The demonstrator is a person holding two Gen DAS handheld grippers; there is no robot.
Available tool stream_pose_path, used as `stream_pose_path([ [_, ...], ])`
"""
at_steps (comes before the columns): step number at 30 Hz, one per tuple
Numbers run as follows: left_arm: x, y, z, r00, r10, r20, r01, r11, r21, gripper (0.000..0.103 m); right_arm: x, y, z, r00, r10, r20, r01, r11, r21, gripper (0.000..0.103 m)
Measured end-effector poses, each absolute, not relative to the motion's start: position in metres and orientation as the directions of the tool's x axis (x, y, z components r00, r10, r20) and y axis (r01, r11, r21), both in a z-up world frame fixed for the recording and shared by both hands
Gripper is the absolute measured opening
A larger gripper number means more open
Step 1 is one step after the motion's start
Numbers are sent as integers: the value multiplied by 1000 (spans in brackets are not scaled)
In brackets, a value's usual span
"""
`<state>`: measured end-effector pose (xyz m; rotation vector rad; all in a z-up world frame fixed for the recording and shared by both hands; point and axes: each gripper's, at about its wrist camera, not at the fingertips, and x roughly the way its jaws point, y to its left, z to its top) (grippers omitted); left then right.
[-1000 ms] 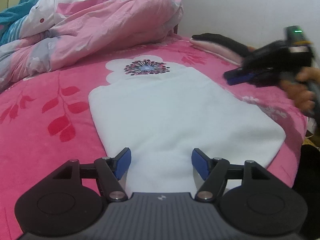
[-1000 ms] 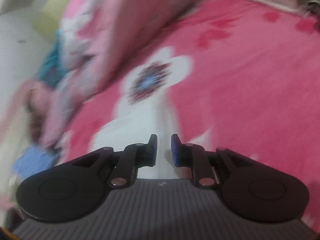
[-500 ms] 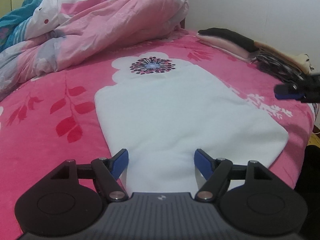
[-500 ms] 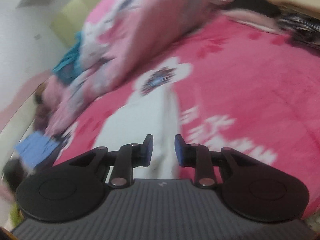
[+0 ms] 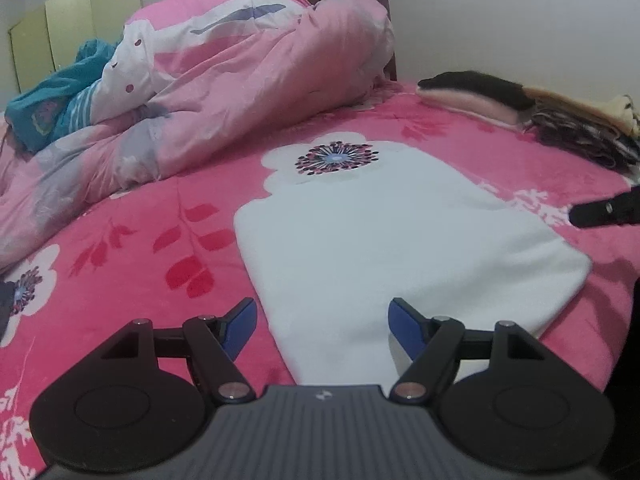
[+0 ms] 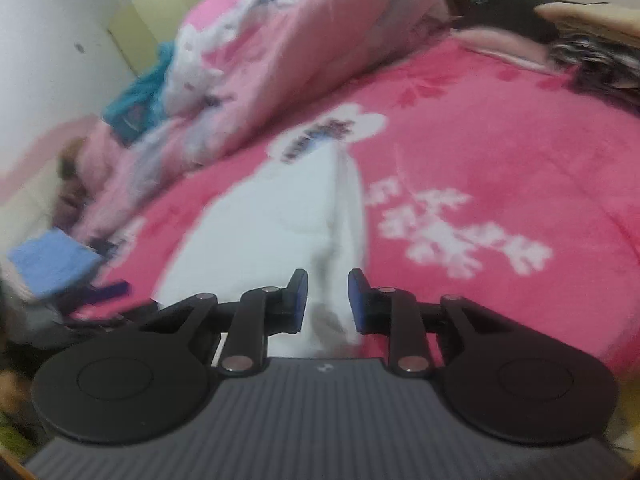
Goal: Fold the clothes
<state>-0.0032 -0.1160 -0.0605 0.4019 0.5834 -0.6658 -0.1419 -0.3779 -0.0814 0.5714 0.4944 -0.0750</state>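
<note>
A white garment (image 5: 392, 240) lies flat and folded lengthwise on the pink flowered bedspread (image 5: 140, 220). My left gripper (image 5: 324, 322) hangs open just above the garment's near end, the left pad past its left edge, nothing between the pads. My right gripper (image 6: 328, 300) is open by a narrow gap over the garment's (image 6: 280, 224) folded right edge, and the pads do not press on the cloth. One of its dark fingers (image 5: 596, 213) pokes in at the right of the left wrist view, beside the garment.
A heaped pink duvet (image 5: 240, 80) and a teal garment (image 5: 60, 100) fill the far left of the bed. Folded clothes (image 5: 520, 100) are stacked at the far right by the wall. A blue cloth (image 6: 52, 264) lies at the left. The bed's edge drops off at the right.
My right gripper swung from above the far part of the garment to its right edge and its jaws widened slightly. My left gripper drew back and tilted up a little, still open.
</note>
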Motion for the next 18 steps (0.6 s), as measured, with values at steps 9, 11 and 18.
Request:
stream_pose_path([
  [9, -7, -103, -83, 610, -430, -665, 653, 748, 116, 75, -109, -353, -99, 824, 78, -561, 184, 900, 395, 17],
  [11, -10, -94, -85, 606, -437, -665, 649, 755, 96, 75, -116, -352, -92, 824, 56, -564, 194, 907, 374, 18],
  [18, -22, -68, -81, 601, -448, -662, 644, 762, 69, 75, -109, -334, -68, 850, 82, -521, 115, 935, 335, 21],
])
